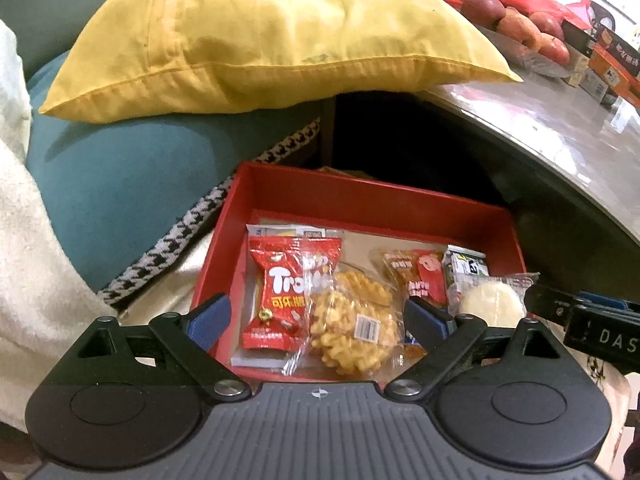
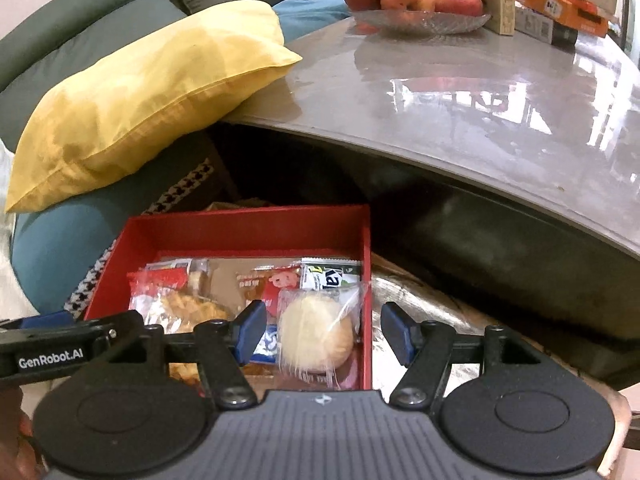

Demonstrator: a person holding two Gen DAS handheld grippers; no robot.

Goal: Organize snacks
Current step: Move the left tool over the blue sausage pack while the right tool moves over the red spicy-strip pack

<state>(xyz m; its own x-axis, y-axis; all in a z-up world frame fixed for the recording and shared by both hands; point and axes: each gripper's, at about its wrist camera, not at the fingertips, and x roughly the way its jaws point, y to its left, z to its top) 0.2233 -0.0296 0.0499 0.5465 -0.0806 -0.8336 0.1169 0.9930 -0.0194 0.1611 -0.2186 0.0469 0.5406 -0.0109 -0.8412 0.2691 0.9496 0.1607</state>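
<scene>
Left wrist: snacks (image 1: 320,312) lie below the open left tool (image 1: 318,318).

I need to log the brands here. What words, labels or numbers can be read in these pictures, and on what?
"Tro…", partly covered, then Chinese characters too blurred to read: red packet in the red box.
"DAS", cut off: right gripper.
"GenRobot.AI": left gripper.
Green-and-white packet: letters partly hidden, unreadable.
Orange packet, barcode label, table boxes: too blurred.

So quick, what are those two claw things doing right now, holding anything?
Left gripper: open, holding nothing, above the red box.
Right gripper: open, holding nothing, above the round pastry.
</scene>
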